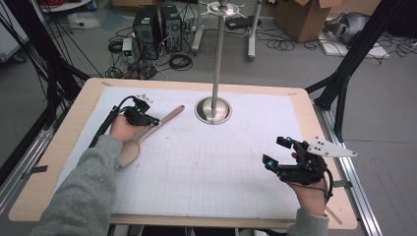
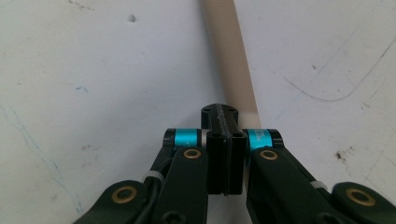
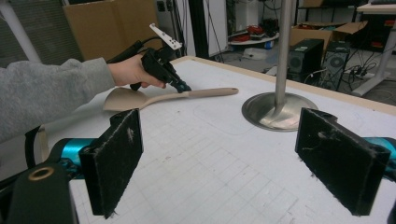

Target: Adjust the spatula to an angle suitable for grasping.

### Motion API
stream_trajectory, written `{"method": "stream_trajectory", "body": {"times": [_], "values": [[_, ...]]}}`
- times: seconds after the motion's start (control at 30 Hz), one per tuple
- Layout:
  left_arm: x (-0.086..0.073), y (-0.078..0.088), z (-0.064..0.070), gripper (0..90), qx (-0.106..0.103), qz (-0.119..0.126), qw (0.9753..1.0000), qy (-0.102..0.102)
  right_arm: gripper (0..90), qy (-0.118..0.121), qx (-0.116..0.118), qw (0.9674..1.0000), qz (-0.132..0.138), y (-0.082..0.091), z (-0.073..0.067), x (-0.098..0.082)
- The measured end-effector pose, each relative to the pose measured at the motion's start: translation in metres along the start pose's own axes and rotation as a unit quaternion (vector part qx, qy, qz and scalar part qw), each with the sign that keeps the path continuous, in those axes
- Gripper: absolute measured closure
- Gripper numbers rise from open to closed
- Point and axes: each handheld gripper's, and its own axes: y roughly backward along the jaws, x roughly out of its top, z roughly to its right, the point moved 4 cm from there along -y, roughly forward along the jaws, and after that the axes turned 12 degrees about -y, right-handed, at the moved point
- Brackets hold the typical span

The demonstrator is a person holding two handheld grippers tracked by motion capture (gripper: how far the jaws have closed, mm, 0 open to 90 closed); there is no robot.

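Observation:
A pale wooden spatula (image 1: 167, 118) lies flat at the left of the white gridded mat (image 1: 206, 162), blade toward the person. My left gripper (image 1: 150, 121) points down at the middle of the handle. In the left gripper view its jaws are pressed together with no gap, and the gripper (image 2: 222, 114) has its tips on top of the handle (image 2: 229, 51), which runs beneath them. The right gripper view shows that gripper (image 3: 183, 87) touching the spatula (image 3: 205, 93). My right gripper (image 1: 274, 150) hovers at the right of the mat, its pads (image 3: 116, 158) wide apart with nothing between them.
A metal pole on a round base (image 1: 213, 109) stands at the back middle of the mat; the right gripper view shows the base (image 3: 275, 112) ahead. The wooden table edge (image 1: 59, 147) frames the mat. Computers, cables and boxes sit on the floor beyond.

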Motion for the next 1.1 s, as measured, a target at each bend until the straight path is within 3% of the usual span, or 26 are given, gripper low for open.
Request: {"method": "stream_trajectory", "body": {"times": [0.23, 0.4, 0.5, 0.6, 0.73, 0.8, 0.87, 1.0, 1.1], "values": [[0.006, 0.009, 0.001, 89.7, 0.011, 0.020, 0.9997, 0.000, 14.1, -0.002, 0.000, 1.0000, 0.000, 0.001, 0.001, 0.000], [0.013, 0.029, 0.003, 88.7, 0.020, 0.057, 0.9981, 0.015, 14.1, 0.000, 0.003, 1.0000, 0.000, 0.000, 0.000, 0.000], [0.014, 0.038, 0.005, 76.5, 0.012, 0.075, 0.9959, 0.050, 14.1, -0.002, 0.006, 1.0000, -0.001, -0.001, 0.000, 0.000], [0.016, 0.045, 0.008, 62.9, 0.014, 0.082, 0.9948, 0.058, 14.1, -0.001, 0.007, 1.0000, -0.003, -0.003, 0.000, -0.001], [0.018, 0.056, 0.016, 39.0, 0.002, 0.114, 0.9927, 0.039, 14.1, 0.003, 0.009, 0.9999, -0.004, -0.005, -0.002, 0.000], [0.018, 0.058, 0.018, 28.0, 0.000, 0.112, 0.9930, 0.038, 14.3, 0.004, 0.011, 0.9999, -0.005, -0.006, -0.003, 0.000], [0.017, 0.061, 0.019, 17.7, 0.012, 0.103, 0.9939, 0.037, 14.3, 0.006, 0.013, 0.9999, -0.004, -0.006, -0.004, 0.001], [0.016, 0.069, 0.022, 8.9, 0.016, 0.106, 0.9935, 0.036, 14.3, 0.010, 0.014, 0.9998, -0.001, -0.005, -0.007, 0.002], [0.015, 0.076, 0.026, 4.8, 0.013, 0.096, 0.9948, 0.032, 14.4, 0.009, 0.010, 0.9999, -0.003, -0.005, -0.006, 0.002]]}}
